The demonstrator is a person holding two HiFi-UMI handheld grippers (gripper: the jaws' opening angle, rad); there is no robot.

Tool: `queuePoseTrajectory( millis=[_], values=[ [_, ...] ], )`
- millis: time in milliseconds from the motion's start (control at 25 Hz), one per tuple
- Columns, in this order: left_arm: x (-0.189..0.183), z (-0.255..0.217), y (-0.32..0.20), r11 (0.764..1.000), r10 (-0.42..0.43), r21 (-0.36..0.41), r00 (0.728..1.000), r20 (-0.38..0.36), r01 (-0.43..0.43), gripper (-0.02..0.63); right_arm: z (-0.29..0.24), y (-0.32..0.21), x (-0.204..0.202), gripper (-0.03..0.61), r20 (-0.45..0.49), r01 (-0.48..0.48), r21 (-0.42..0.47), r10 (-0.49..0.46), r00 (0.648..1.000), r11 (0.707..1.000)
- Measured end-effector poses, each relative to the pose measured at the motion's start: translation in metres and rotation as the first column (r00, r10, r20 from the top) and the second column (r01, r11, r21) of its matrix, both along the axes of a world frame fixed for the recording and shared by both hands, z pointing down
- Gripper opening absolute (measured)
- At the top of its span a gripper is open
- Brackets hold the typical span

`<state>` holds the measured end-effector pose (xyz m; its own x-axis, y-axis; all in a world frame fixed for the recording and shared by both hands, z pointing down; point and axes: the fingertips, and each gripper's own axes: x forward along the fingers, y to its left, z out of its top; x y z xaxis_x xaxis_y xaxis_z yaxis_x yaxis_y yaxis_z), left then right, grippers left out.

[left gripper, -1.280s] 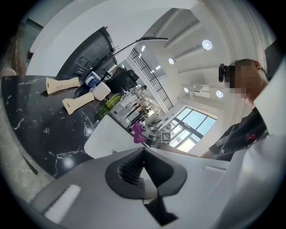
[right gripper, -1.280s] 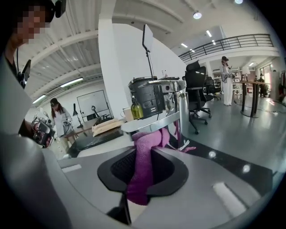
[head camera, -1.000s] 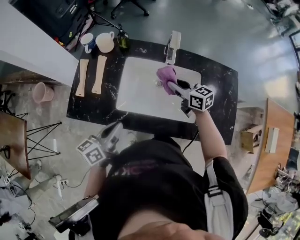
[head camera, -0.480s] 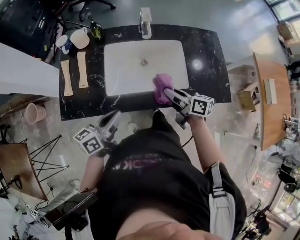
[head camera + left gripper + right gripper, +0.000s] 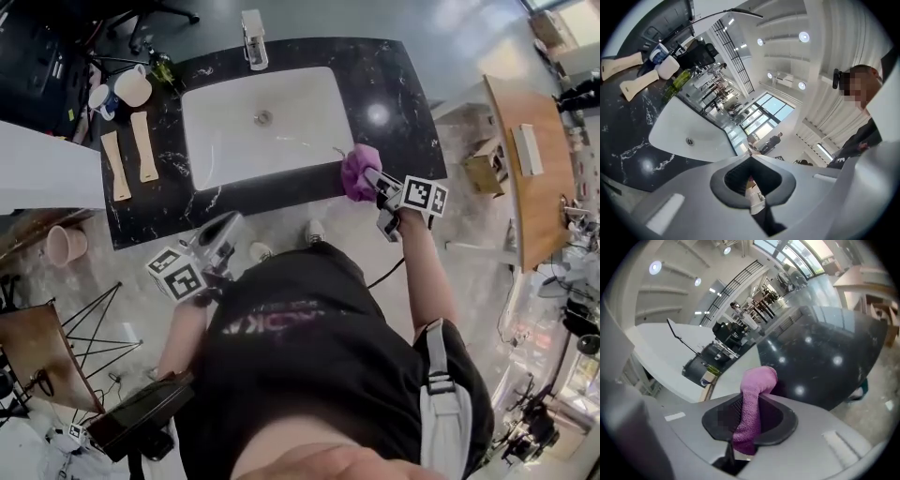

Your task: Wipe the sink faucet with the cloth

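The grey faucet stands at the far rim of the white sink. My right gripper is shut on a purple cloth, which hangs over the black counter's near edge, right of the sink and far from the faucet. In the right gripper view the cloth stands up between the jaws of that gripper. My left gripper hovers off the counter's near side, close to my body. In its own view the left gripper is shut with nothing in it, and the sink lies ahead.
Two cups, a green bottle and two wooden pieces sit on the black counter left of the sink. A wooden table stands to the right. A pink pot sits on the floor at left.
My right gripper has carried the cloth from beside the faucet, back across the sink, to the counter's near right edge. The left gripper has shifted only a little.
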<state>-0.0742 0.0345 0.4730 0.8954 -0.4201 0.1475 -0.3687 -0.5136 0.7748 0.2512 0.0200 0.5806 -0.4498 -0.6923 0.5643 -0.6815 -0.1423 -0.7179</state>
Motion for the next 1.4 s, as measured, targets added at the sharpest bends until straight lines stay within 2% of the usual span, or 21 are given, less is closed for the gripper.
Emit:
queuePoseTrajectory(
  millis=[120,240,360,480,600,840,960,1040,1120,1200,1240,1280,1400],
  values=[
    [0.01,0.002,0.002,1.0,-0.02,0.001,1.0,0.001,0.02,0.002,0.02,-0.006,0.038,0.086,-0.198,0.045,-0.057,-0.056,0.979,0.997],
    [0.021,0.006,0.005,0.999,-0.033,-0.011,0.999,0.001,0.033,0.0,0.032,-0.012,0.061,0.092,-0.355,0.105,-0.105,-0.136,0.925,0.989],
    [0.028,0.005,0.009,0.999,-0.052,-0.007,0.998,0.025,0.053,0.001,0.037,-0.015,0.07,0.101,-0.402,0.146,-0.12,-0.183,0.897,0.982],
    [0.033,0.004,0.013,0.997,-0.074,-0.019,0.996,0.047,0.075,0.0,0.038,-0.017,0.078,0.104,-0.457,0.144,-0.126,-0.187,0.87,0.981],
    [0.04,0.005,0.016,0.997,-0.076,0.005,0.996,0.041,0.076,0.001,0.037,-0.019,0.089,0.103,-0.526,0.129,-0.125,-0.176,0.832,0.984],
    [0.054,0.0,0.019,0.997,-0.074,0.013,0.996,0.042,0.073,0.0,0.035,-0.02,0.088,0.114,-0.515,0.144,-0.092,-0.171,0.84,0.985],
    [0.059,-0.003,0.02,0.998,-0.069,0.017,0.997,0.041,0.068,0.0,0.022,-0.017,0.087,0.201,-0.502,0.165,-0.04,-0.163,0.85,0.985],
    [0.06,-0.003,0.02,0.998,-0.07,0.012,0.997,0.041,0.07,0.0,0.007,-0.016,0.09,0.216,-0.503,0.166,0.009,-0.139,0.853,0.986],
    [0.061,-0.004,0.02,0.998,-0.067,0.005,0.997,0.045,0.067,0.0,-0.017,-0.018,0.106,0.214,-0.556,0.119,0.086,-0.051,0.83,0.989],
    [0.064,-0.003,0.019,0.998,-0.06,0.011,0.998,0.037,0.059,0.0,-0.052,-0.023,0.122,0.128,-0.595,0.052,0.213,0.087,0.799,0.976],
    [0.065,-0.003,0.018,0.998,-0.057,0.013,0.998,0.036,0.057,0.0,-0.069,-0.025,0.121,0.078,-0.577,0.042,0.276,0.131,0.806,0.96],
    [0.065,-0.003,0.017,0.998,-0.056,0.012,0.998,0.037,0.056,0.0,-0.084,-0.027,0.111,0.012,-0.536,0.051,0.329,0.142,0.832,0.943],
    [0.067,-0.003,0.014,0.998,-0.061,0.018,0.997,0.041,0.061,0.0,-0.106,-0.025,0.047,0.011,-0.394,0.141,0.399,0.031,0.919,0.906]
  ],
)
